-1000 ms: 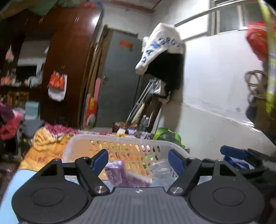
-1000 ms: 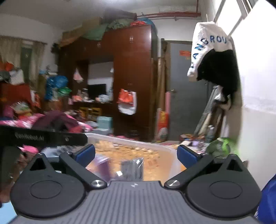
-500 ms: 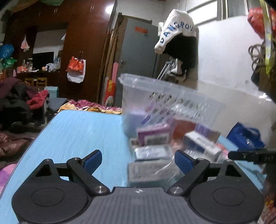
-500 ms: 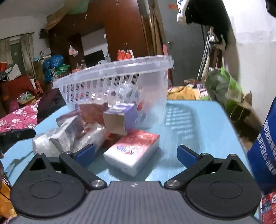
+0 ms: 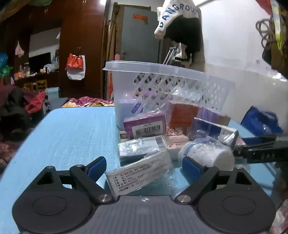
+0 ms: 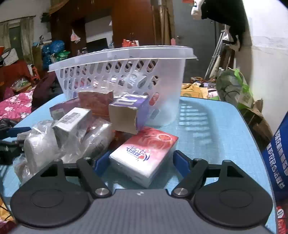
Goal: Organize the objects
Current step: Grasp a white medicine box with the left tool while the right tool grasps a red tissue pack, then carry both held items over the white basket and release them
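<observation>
Wardrobe: I see a dark wooden wardrobe [image 5: 81, 45] filling the back wall.
Door: a grey door [image 5: 140, 36] stands beside it, an orange sticker near its top.
Hanging clothes: a white garment with blue lettering [image 5: 172, 14] is draped over a black one [image 5: 187, 36] on the white wall.
Bags: an orange and white plastic bag [image 5: 75, 66] hangs from the wardrobe; blue bags [image 6: 54, 48] are piled at the left.
Bedding: pink floral cloth [image 6: 16, 106] lies low at the left.

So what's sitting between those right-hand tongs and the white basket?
In the right wrist view, a red tissue pack lies between the closing right tongs; behind it, a purple box stands before the basket.
</observation>
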`<action>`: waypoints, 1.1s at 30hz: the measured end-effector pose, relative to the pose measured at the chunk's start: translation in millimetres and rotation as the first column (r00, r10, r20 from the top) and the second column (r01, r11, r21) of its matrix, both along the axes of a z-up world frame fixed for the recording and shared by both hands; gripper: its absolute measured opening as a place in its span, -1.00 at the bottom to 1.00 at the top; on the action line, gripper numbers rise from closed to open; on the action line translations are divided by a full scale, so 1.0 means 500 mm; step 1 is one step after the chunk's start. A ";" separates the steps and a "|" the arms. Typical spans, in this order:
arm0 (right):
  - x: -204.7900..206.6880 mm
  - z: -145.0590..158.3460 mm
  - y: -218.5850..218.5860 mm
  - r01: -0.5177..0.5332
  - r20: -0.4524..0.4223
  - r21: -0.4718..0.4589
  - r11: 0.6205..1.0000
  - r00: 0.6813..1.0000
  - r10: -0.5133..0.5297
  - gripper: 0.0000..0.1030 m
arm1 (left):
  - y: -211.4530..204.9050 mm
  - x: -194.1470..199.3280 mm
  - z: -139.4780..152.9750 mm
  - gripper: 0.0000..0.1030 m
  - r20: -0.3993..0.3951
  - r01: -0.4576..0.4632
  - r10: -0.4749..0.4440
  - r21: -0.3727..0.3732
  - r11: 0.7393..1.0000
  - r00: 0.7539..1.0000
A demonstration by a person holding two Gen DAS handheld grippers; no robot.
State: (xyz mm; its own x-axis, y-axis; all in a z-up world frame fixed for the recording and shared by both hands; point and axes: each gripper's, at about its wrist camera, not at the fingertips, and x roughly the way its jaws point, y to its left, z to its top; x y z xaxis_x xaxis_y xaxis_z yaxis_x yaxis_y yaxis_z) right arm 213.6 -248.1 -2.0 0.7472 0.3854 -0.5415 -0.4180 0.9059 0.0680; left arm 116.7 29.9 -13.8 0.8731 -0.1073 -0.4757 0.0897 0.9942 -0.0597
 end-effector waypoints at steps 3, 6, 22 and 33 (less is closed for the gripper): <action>-0.005 0.001 0.003 0.006 0.016 -0.008 1.000 1.000 -0.005 0.48 | 0.004 -0.010 0.000 0.81 0.001 -0.021 0.021 -0.001 1.000 1.000; -0.008 0.003 0.007 0.014 0.032 -0.022 1.000 0.999 -0.014 0.46 | 0.017 -0.013 -0.006 0.71 -0.017 -0.035 0.034 -0.040 0.999 0.999; -0.026 0.010 -0.017 0.064 0.101 0.059 0.996 0.992 -0.069 0.32 | 0.103 -0.038 -0.009 0.58 0.093 -0.080 0.106 -0.245 0.966 0.990; -0.055 0.016 -0.031 0.066 0.204 0.129 0.989 0.975 -0.091 0.32 | 0.124 -0.054 -0.019 0.58 0.160 -0.044 0.094 -0.294 0.955 0.983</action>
